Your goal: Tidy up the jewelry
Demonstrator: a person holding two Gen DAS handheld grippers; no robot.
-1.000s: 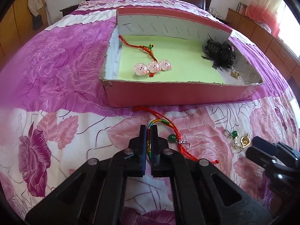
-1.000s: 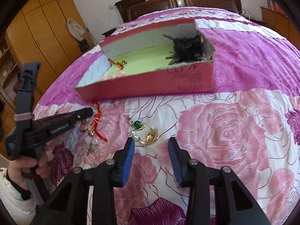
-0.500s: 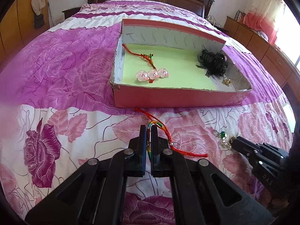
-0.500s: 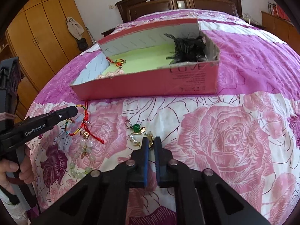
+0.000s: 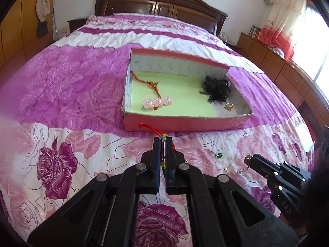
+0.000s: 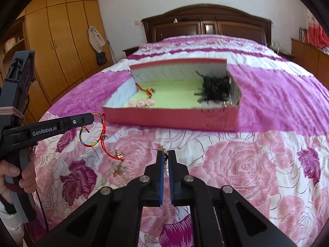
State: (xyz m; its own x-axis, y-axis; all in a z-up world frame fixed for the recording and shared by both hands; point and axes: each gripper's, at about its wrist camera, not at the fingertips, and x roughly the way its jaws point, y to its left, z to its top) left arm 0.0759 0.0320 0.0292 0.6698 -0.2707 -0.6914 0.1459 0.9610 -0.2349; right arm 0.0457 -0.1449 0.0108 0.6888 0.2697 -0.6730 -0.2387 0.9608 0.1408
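The left hand-held gripper (image 5: 162, 142) is pinched tight on a rainbow cord bracelet (image 6: 90, 132) with red tassel strands, which hangs from its tips above the bed (image 5: 61, 86); the right wrist view shows the loop dangling free of the floral bedspread, a small metal ring on its red cord. The right hand-held gripper (image 6: 166, 154) is clamped narrow on a gold charm piece (image 6: 162, 149), whose gilt end shows just past the fingertips; in the left wrist view a short beaded chain (image 5: 236, 171) trails from that gripper toward the bedspread.

On the bedspread between the two grippers lie a small green-bead charm (image 5: 217, 155) and, nearer the left gripper, a pale bead-and-gold cluster (image 6: 118, 169), both outside the box.

Beyond them, well apart from both grippers, sits an open pink cardboard box (image 5: 185, 124) with white inner walls and a light green floor. Its left part holds a red knotted cord (image 5: 147, 82) joined to three pink pig-shaped beads (image 5: 157, 102) in a row near the front wall. Its right end holds a black feathery hair ornament (image 5: 216, 86), and just in front of that, in the right front corner, a small gold trinket (image 5: 228, 106). The middle of the green floor is bare.
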